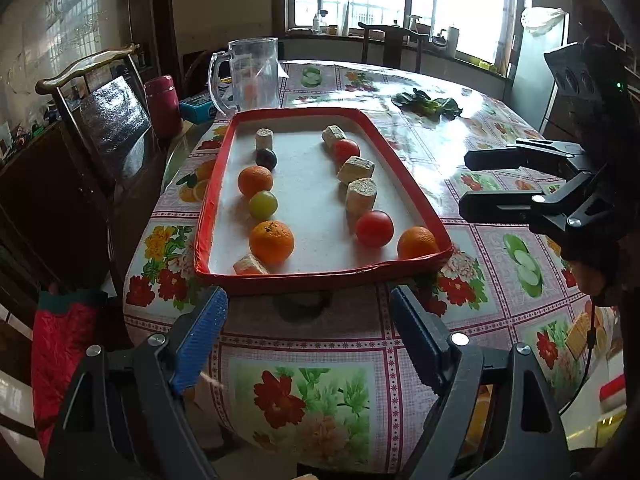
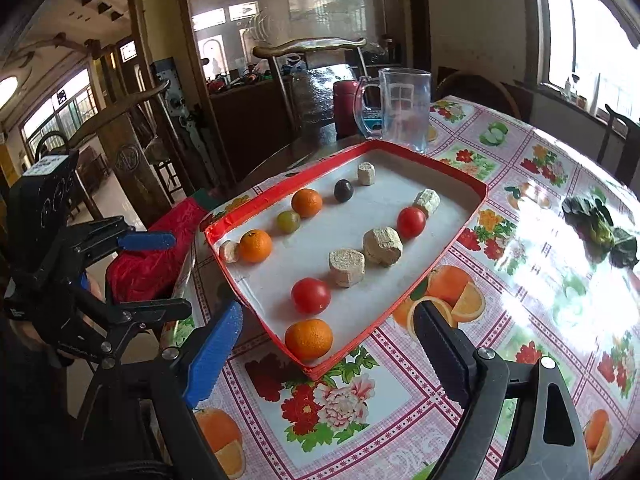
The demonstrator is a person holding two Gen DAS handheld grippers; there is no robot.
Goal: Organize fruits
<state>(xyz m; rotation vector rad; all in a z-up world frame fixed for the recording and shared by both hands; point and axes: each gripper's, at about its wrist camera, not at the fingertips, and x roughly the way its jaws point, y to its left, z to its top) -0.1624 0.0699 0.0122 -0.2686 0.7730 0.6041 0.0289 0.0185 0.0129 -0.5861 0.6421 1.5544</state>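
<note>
Where a flowered cloth covers the table (image 1: 500, 300), the left wrist view shows the left hand-held gripper (image 1: 308, 332) hovering just short of a red-rimmed tray (image 1: 208, 208), its fingers apart and empty. In the tray, one row runs orange (image 1: 271, 241), green fruit (image 1: 263, 204), orange (image 1: 255, 181), dark plum (image 1: 266, 159); the other holds two tomatoes (image 1: 374, 228) among beige blocks (image 1: 361, 195), with a third orange (image 1: 417, 243) in the near right corner. A clear jug (image 1: 248, 76) stands behind the tray. The right hand-held gripper (image 1: 480, 184) hangs at the right edge, fingers apart. From the right wrist view, the right hand-held gripper (image 2: 332, 348), open and empty, sits above the table near the tray's corner (image 2: 312, 372), where that orange (image 2: 309, 339) lies beside a tomato (image 2: 311, 295). The left hand-held gripper (image 2: 160, 276) is at left, fingers spread.
</note>
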